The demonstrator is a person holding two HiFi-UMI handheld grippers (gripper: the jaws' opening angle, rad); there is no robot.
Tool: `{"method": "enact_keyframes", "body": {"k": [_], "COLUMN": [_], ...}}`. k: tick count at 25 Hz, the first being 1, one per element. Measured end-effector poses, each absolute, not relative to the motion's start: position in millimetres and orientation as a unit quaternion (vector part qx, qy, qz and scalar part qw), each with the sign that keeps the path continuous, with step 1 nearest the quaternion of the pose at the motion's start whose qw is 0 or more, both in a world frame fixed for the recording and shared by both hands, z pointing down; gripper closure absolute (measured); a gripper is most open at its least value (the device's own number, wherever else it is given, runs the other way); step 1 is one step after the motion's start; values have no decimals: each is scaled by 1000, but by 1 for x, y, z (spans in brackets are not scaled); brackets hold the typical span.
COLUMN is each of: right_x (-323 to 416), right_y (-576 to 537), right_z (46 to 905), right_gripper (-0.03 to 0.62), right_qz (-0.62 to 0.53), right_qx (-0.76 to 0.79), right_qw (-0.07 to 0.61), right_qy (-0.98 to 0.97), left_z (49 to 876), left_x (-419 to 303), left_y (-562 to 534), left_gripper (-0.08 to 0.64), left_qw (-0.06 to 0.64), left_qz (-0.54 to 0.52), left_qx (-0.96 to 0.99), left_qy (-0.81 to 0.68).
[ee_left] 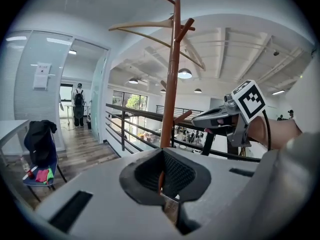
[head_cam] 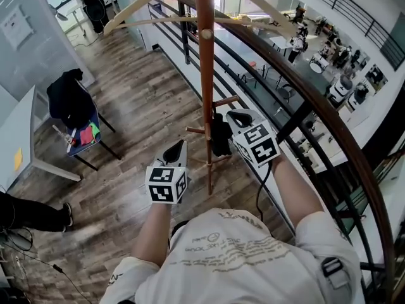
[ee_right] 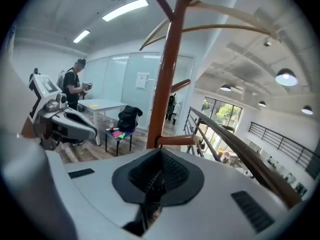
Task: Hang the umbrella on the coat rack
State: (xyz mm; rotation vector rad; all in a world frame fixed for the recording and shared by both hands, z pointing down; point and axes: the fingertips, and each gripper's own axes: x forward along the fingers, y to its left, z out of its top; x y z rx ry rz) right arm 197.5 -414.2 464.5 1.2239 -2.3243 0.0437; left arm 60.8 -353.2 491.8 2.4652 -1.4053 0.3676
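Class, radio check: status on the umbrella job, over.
Left gripper shut, empty. Right gripper shut on black umbrella, beside coat rack pole. Nothing in the way.

umbrella (head_cam: 219,137) mostly hidden, only dark lump poking out just ahead of right gripper (head_cam: 237,115) jaws. right gripper view: thin black sliver pinched between them, no clue which part. coat rack (head_cam: 206,75) top chopped by upper edge, foot hidden behind shirt (head_cam: 240,252), below left gripper (head_cam: 176,151) jaws. people (head_cam: 335,56) way past railing (head_cam: 316,100) too tiny to make out.
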Motion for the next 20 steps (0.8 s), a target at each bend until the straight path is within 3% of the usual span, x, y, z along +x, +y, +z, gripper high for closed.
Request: {"method": "enact_keyframes", "body": {"k": [4,8,20], "right_x": [212,225,245], "right_y": [-400,-381,-377], "right_z": [444,430,429], "right_gripper": [589,591,592], "right_qz": [56,61,76], "right_qx": [508,563,646], "right_qw": [156,102,83], "right_qy": [-845,-818,-755], "left_z": [485,470,454], "left_x": [71,77,77], "left_y": [-358,-358,-368], "left_gripper": [555,555,555], "left_qw": [126,110,89], "left_qz": [136,139,133], "left_qx": [869,883,903], "left_qy": [-459,-434,-400]}}
